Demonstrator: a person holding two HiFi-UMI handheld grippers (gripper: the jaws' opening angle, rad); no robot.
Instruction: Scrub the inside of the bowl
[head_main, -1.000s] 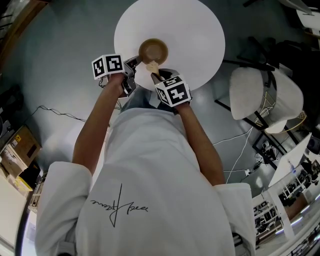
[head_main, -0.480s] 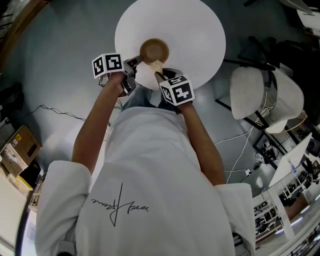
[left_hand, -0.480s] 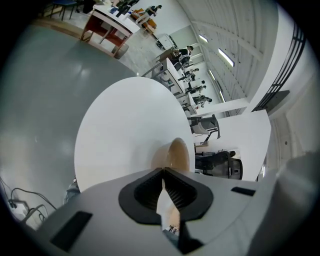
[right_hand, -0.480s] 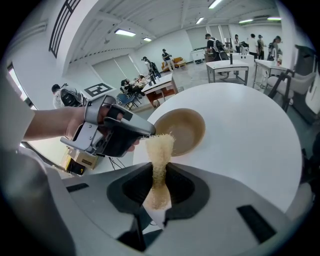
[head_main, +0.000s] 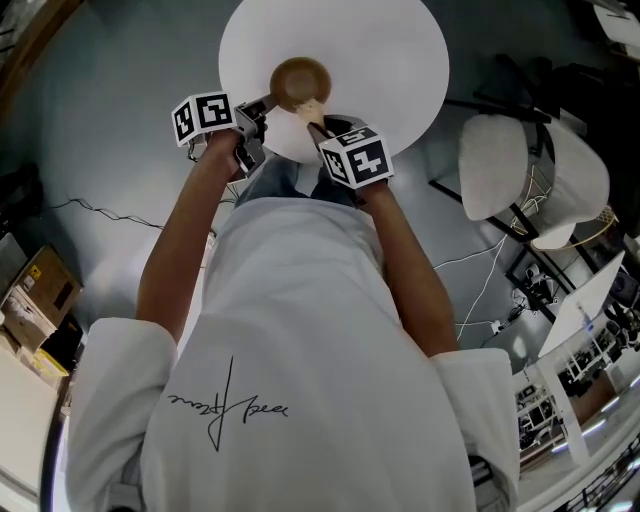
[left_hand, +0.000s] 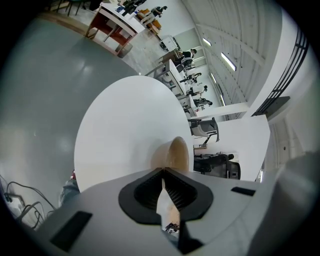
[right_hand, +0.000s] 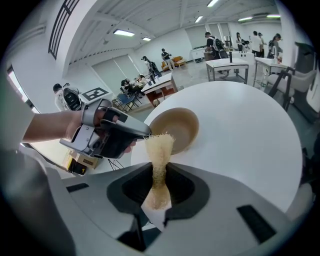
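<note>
A brown wooden bowl (head_main: 300, 82) stands near the front edge of the round white table (head_main: 380, 60). My left gripper (head_main: 264, 104) comes in from the left, shut on the bowl's rim; in the left gripper view the bowl (left_hand: 176, 152) shows edge-on just beyond the closed jaws of that gripper (left_hand: 162, 175). My right gripper (head_main: 322, 128) is shut on a pale fibrous scrubber (right_hand: 159, 150). The scrubber's frayed tip reaches the bowl's (right_hand: 175, 127) near rim, next to the left gripper (right_hand: 107, 134). Whether the tip touches the inside is unclear.
White chairs (head_main: 500, 180) stand to the right of the table. Cables (head_main: 100, 215) trail over the grey floor at left, and cardboard boxes (head_main: 45, 285) sit at the far left. Desks and people fill the room's background (right_hand: 225, 45).
The head view has shifted slightly, so bowl and grippers sit a little higher and further left in it. Relative to each other, bowl, scrubber and both grippers have barely moved.
</note>
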